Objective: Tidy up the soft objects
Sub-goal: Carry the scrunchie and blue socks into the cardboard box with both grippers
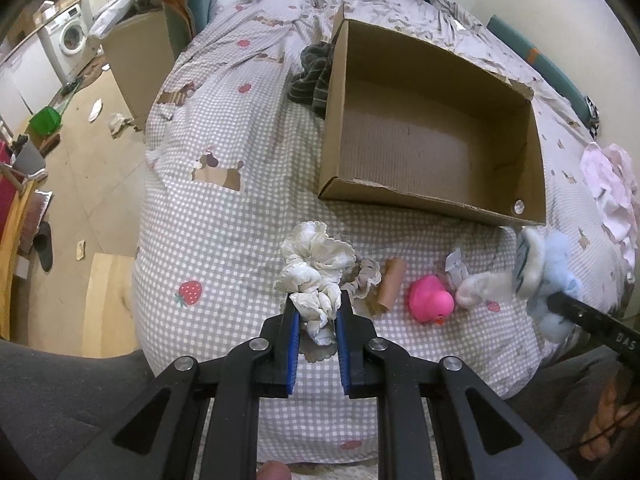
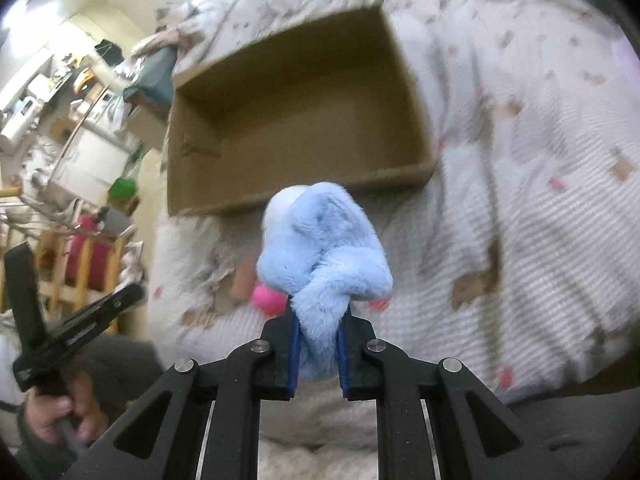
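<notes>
My left gripper (image 1: 318, 308) is shut on a cream frilly scrunchie (image 1: 314, 270) that rests on the checked bedspread (image 1: 224, 240). My right gripper (image 2: 318, 314) is shut on a fluffy light-blue plush toy (image 2: 324, 248), held above the bed; the same plush toy (image 1: 554, 276) shows at the right in the left wrist view. An open, empty cardboard box (image 1: 432, 132) lies further up the bed, and the box (image 2: 296, 116) is beyond the plush in the right wrist view. On the bed between the grippers lie a pink rubber duck (image 1: 430, 298), a cardboard tube (image 1: 390, 286) and a small beige scrunchie (image 1: 366, 278).
A dark striped cloth (image 1: 314, 80) lies against the box's left wall. Pink-white fabric (image 1: 610, 196) sits at the bed's right edge. The bed drops off at the left onto a cluttered floor (image 1: 80, 184) with another box (image 1: 138, 64). A person's hand (image 2: 56, 412) holds the left gripper's handle.
</notes>
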